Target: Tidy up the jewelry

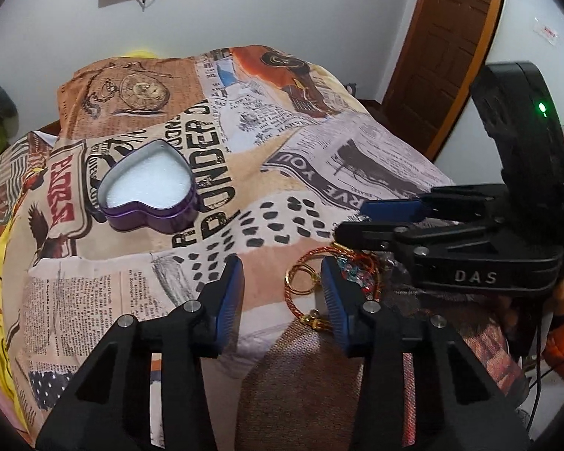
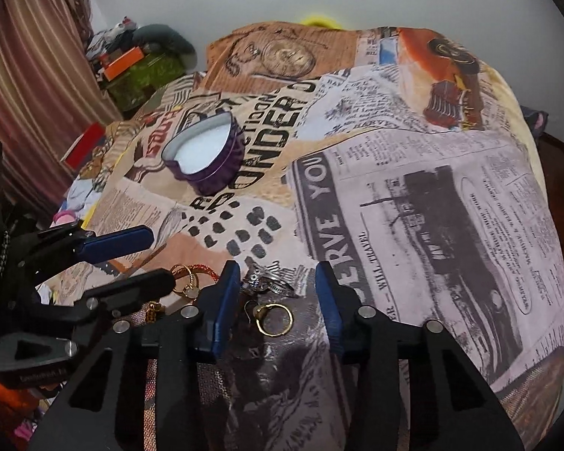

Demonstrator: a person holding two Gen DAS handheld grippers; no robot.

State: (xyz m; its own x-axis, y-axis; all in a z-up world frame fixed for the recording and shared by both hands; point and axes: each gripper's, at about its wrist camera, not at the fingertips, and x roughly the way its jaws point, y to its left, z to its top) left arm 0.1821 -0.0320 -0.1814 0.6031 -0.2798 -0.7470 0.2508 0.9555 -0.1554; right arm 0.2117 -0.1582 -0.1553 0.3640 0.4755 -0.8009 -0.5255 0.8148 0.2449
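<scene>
Roughly centred on the cloth [image 1: 282,173], both tools hover over a small jewelry pile near the front edge. Left tool [image 1: 282,293]: jaws parted, nothing between the pads; a red-and-gold cord bracelet [image 1: 300,293] lies just beside its right pad. Right tool [image 2: 278,300]: jaws parted, straddling a silver ring cluster [image 2: 267,283] and a thin gold hoop [image 2: 274,319], pads not touching either. The tools are close side by side; open cloth lies beyond them.

Purple heart-shaped tin [image 1: 150,191], ribbed metal wall, white foam inside, lid off, sits well apart from the pile, farther back and left.

Cloth is soft, newspaper-collage print, draped over a rounded surface and falling away at the sides. White wall [image 1: 282,7] behind; brown wooden door [image 1: 443,49] right; striped curtain [image 2: 30,86] left.
</scene>
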